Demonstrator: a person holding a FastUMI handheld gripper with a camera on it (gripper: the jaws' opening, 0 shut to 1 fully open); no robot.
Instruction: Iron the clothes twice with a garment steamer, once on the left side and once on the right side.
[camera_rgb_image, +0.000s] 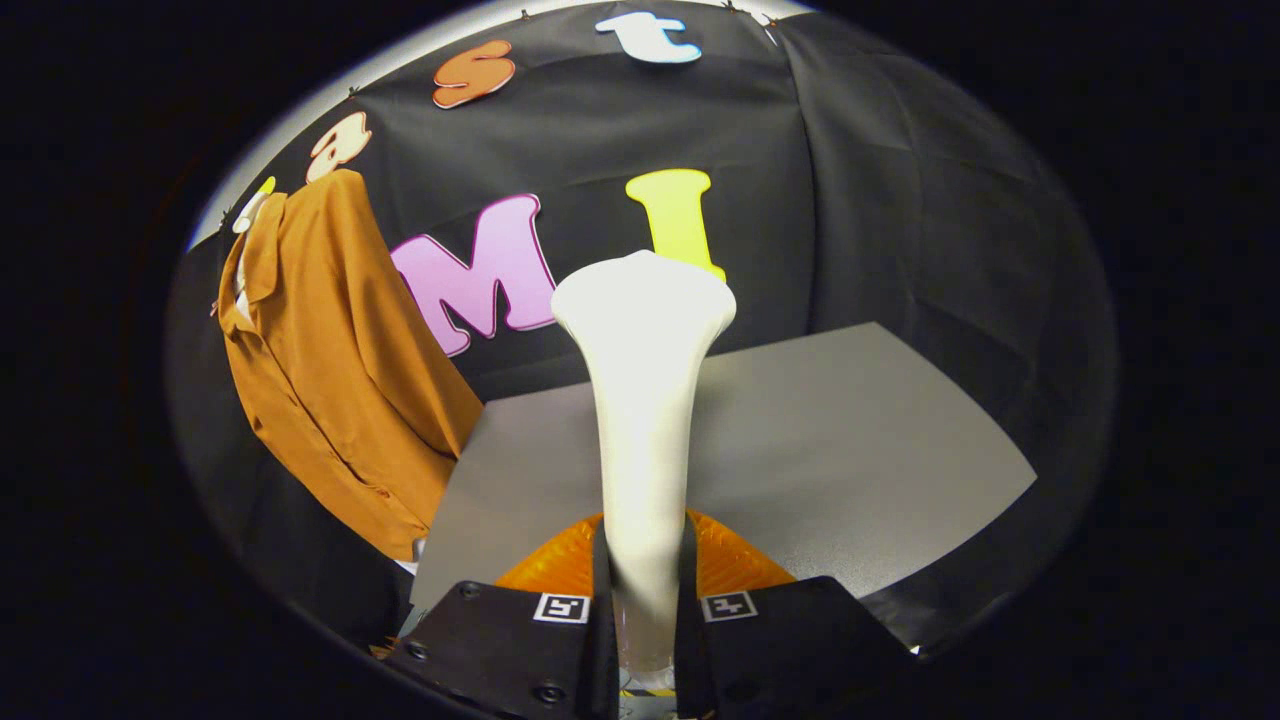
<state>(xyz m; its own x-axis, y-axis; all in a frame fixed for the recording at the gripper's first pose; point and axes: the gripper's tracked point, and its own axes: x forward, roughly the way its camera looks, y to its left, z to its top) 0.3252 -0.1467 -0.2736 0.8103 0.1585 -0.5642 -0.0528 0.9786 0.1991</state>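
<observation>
Gripping steamer (642, 400) tight between my gripper (645, 610) fingers, off shirt (340, 370); next: swing far left, begin first pass.

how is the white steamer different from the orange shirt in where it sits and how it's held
The white steamer stands clamped between the gripper fingers, both pressing its handle; the orange shirt hangs free against the booth wall, beyond and left of the fingers. The steamer is smooth, rigid and flares at its head; the shirt is soft and creased, with a collar and button placket. The steamer rises over the grey table; the shirt hangs beside the table's left edge. The two are apart.
</observation>
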